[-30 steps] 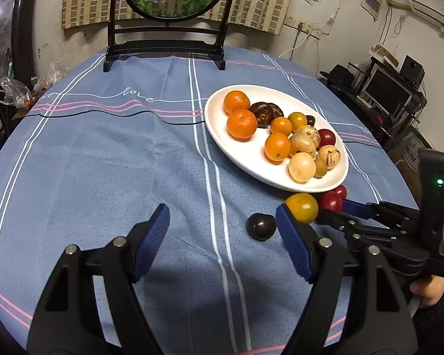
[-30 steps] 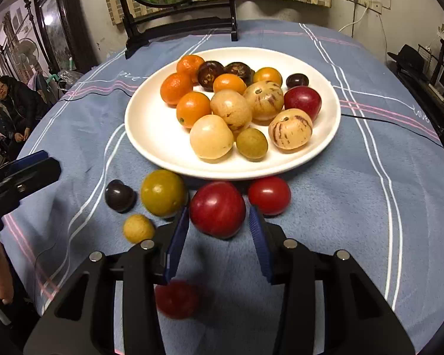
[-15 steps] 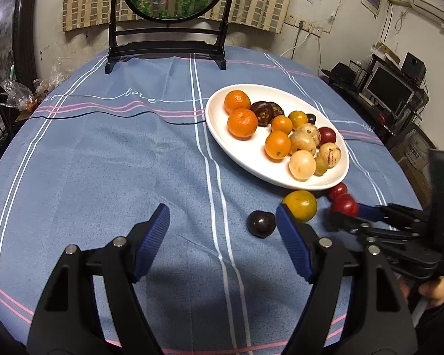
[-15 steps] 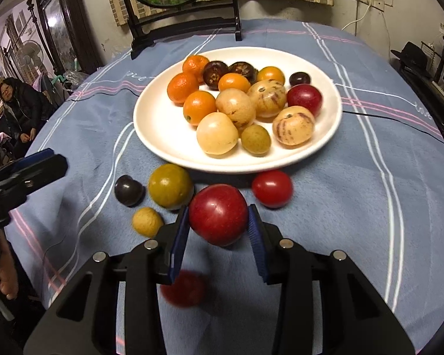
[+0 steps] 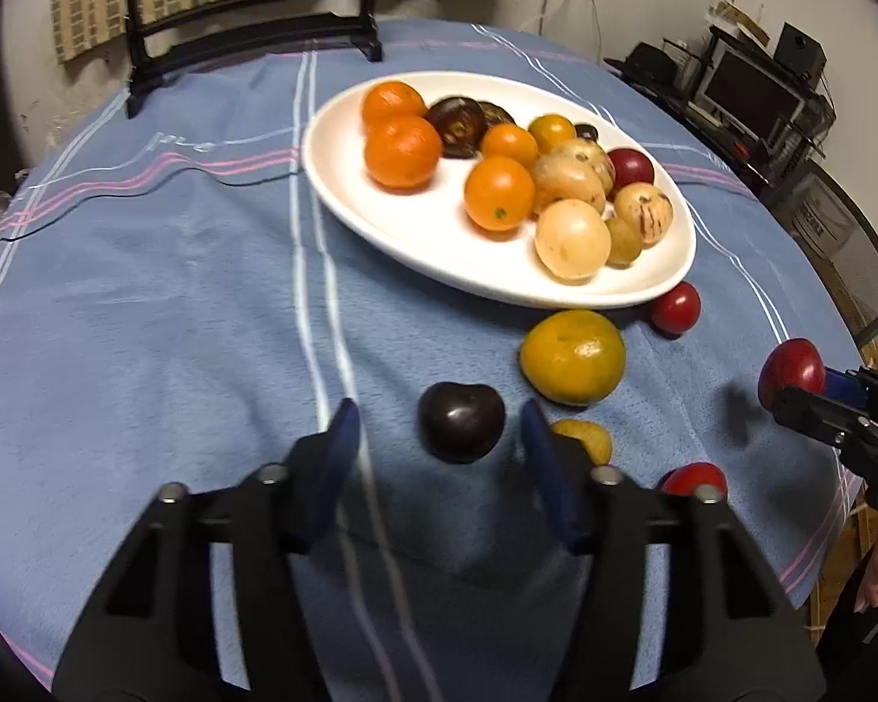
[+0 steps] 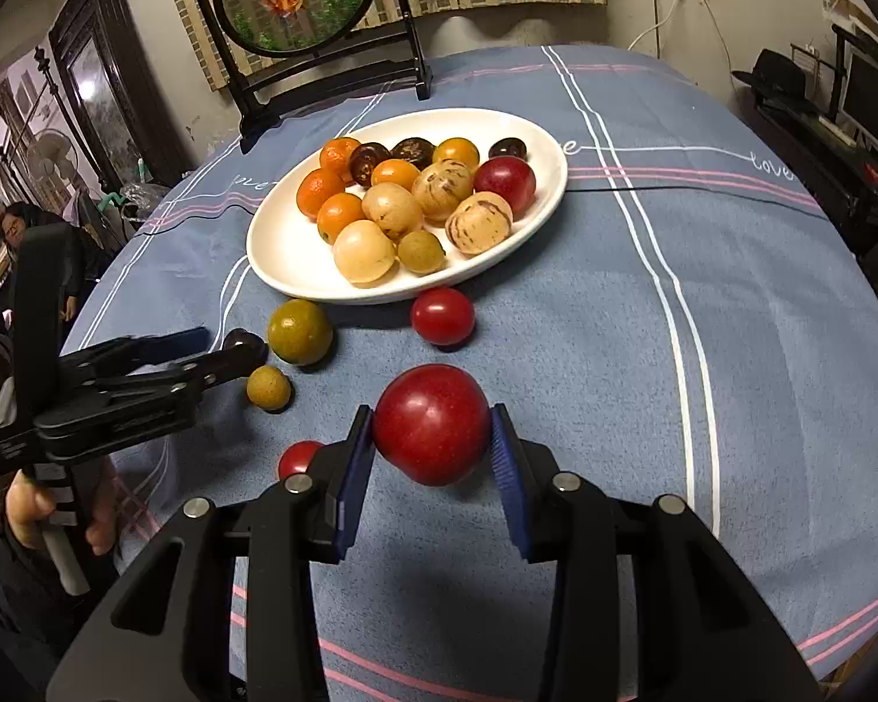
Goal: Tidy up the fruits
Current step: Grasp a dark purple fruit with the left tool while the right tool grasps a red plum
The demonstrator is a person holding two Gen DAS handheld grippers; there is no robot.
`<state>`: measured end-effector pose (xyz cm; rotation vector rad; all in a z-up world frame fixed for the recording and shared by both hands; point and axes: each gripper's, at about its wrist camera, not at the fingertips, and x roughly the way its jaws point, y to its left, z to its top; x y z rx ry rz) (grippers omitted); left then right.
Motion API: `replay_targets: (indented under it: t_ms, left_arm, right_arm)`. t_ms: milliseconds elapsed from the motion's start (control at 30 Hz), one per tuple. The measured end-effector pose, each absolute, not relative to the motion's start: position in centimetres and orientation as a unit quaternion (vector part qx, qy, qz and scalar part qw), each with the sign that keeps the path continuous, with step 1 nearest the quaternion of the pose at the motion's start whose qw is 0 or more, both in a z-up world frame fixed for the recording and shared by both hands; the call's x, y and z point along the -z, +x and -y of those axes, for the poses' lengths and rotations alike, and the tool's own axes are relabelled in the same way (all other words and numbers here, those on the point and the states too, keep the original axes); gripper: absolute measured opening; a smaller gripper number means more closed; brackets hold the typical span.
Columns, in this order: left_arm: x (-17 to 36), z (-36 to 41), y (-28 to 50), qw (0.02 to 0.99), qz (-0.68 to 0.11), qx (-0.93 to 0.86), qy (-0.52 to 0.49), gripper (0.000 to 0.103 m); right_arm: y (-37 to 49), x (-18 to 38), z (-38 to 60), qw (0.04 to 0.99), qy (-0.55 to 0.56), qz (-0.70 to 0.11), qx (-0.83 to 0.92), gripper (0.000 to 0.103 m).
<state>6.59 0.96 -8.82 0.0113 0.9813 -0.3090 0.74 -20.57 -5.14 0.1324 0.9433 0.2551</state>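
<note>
**Two grippers at work beside the fruit plate**

The cloth [image 5: 146, 304] covers the table. The plate [image 5: 380, 222] sits at centre, far from both tools, loaded with oranges, pale fruits and dark ones. Five fruits lie loose on the cloth near its rim: a green orange [image 5: 572, 355], a tomato [image 6: 442, 316], a dark plum [image 5: 461, 421], a small yellow fruit [image 6: 269, 387] and a second tomato [image 6: 299, 458].

The right gripper [image 6: 433, 444] is clamped on a red plum [image 6: 430, 424], lifted clear of the cloth; the plate lies straight ahead along its fingers, beyond the first tomato.

The left gripper [image 5: 436, 439] has its jaws apart, though they have just been closing. The dark plum sits between the pads, slightly nearer the right one, and no contact is visible. This plum is roundish, with its dimple turned up and no marked long axis, so the grip likely needs no roll of the wrist. The plate lies far and to the right of this tool.
</note>
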Motion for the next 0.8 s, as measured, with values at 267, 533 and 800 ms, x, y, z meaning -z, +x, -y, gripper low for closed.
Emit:
replay_targets:
  t_ms: [267,533,800]
  left_arm:
    - [9.1,-0.6,6.6,0.874,-0.463,0.148,0.013,0.034]
    - [7.2,-1.3,4.4,0.881,-0.446,0.159,-0.006,0.03]
    - [4.0,-2.3,2.2,0.9,-0.406,0.158,-0.014,0.03]
  right_arm:
    - [0.9,5.2,20.7,0.878,0.071,-0.455,-0.129,0.04]
    - [0.6,4.7,20.4,0.881,0.07,-0.45,-0.13,0.04]
    - [0.6,4.4,19.5,0.881,0.063,-0.447,-0.14,0.04]
